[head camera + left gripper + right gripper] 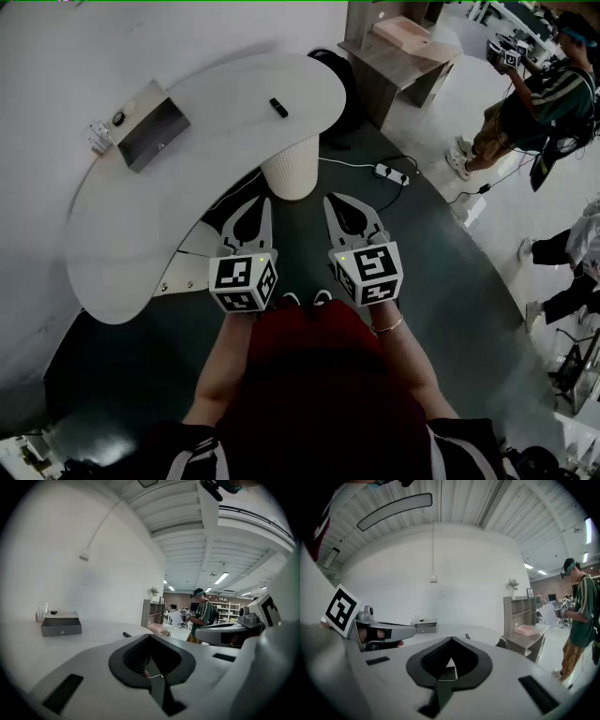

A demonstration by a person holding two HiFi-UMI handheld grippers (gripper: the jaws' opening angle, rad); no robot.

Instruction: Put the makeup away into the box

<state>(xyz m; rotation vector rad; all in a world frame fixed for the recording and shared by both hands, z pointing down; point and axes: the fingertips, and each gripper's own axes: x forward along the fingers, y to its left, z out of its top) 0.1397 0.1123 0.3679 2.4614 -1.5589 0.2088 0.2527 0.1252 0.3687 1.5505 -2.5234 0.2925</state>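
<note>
A grey box with a small drawer knob stands at the far left of the white curved table; it also shows in the left gripper view and the right gripper view. A small black makeup stick lies alone on the table's far right part. A round black piece sits on the box, with small bottles beside it. My left gripper and right gripper hang side by side short of the table, both shut and empty.
The table's ribbed white pedestal stands just beyond the grippers. A power strip and cable lie on the dark floor. A wooden desk with a pink tray stands at the back right, and a person in a striped shirt beyond it.
</note>
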